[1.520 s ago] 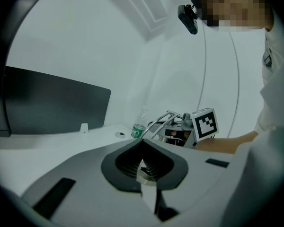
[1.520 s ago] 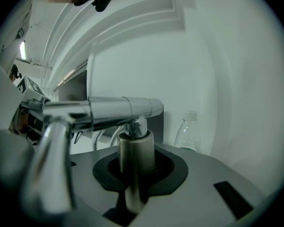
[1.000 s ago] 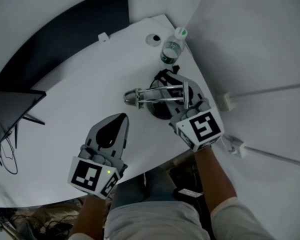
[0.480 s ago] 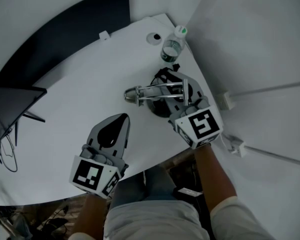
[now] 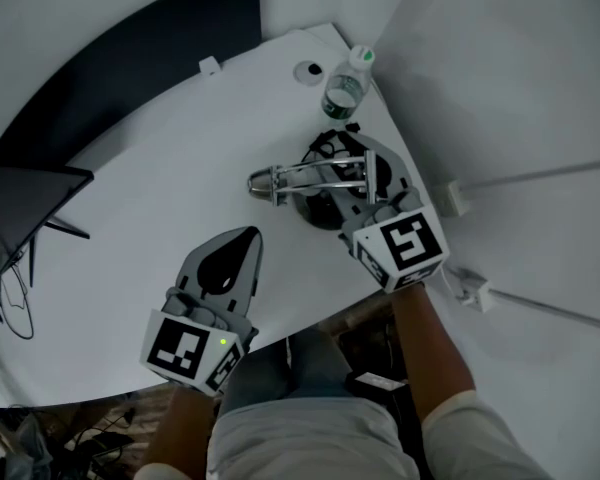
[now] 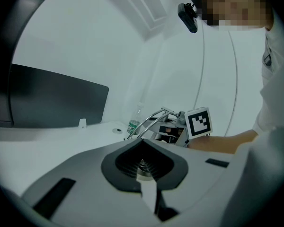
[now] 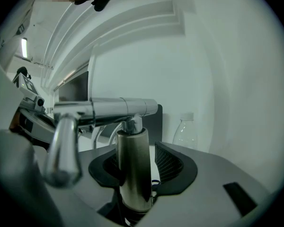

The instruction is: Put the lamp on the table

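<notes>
At the left edge of the smooth white counter (image 5: 130,198) stands a flat, dark monitor (image 5: 25,203). Over the curved near edge hovers the left gripper (image 5: 246,238), matte grey plastic carrying a cube of black-and-white square markers. Its ribbed black pads are pressed together on nothing. Toward the right edge the lamp (image 5: 310,180) stands on the counter, with a polished chrome arm, a bullet-shaped head and a round dark base. The right gripper (image 5: 350,163) straddles the lamp's cylindrical metal stem. Its jaws have just been opening and are now spread, the right pad clear of the metal. At the far right corner stands a clear plastic bottle (image 5: 342,93) with a green label, its print too small to read.
</notes>
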`<action>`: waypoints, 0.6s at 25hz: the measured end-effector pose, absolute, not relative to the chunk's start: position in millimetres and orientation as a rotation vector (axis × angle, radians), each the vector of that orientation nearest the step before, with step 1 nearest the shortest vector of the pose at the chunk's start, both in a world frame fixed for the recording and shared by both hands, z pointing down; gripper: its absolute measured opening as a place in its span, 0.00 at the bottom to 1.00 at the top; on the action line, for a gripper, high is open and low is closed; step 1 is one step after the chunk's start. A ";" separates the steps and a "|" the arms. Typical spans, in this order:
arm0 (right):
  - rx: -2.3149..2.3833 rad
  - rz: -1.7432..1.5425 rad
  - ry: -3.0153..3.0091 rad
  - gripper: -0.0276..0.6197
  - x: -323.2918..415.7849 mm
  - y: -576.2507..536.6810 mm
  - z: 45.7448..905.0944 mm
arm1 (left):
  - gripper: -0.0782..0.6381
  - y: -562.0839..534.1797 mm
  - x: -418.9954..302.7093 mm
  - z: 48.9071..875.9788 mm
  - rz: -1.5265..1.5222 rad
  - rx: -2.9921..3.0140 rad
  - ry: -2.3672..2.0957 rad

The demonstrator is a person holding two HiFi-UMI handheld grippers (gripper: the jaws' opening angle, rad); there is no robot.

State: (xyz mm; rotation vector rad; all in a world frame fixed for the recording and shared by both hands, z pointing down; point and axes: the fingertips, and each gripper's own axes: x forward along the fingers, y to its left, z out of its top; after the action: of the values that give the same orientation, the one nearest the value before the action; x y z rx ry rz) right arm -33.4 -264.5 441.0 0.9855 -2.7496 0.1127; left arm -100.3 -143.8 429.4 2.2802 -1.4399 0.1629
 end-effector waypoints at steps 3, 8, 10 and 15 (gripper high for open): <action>0.984 0.129 -2.745 0.30 -30.3 -262.2 442.7 | 0.11 -142.9 -97.9 427.7 0.163 2.287 -1.437; 0.983 0.136 -2.740 0.30 -24.4 -255.7 442.7 | 0.11 -142.2 -93.9 423.0 0.165 2.301 -1.435; 0.987 0.151 -2.738 0.30 -21.2 -252.0 443.2 | 0.11 -141.2 -92.2 421.4 0.166 2.306 -1.435; 1.004 0.201 -2.743 0.30 -14.9 -243.0 442.1 | 0.11 -137.6 -87.8 418.9 0.170 2.315 -1.431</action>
State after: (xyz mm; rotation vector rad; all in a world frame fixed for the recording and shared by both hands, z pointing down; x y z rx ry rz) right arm -14.9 -243.0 442.1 1.0044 -2.7429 0.2006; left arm -87.8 -137.6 418.9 2.3155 -1.4305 0.1696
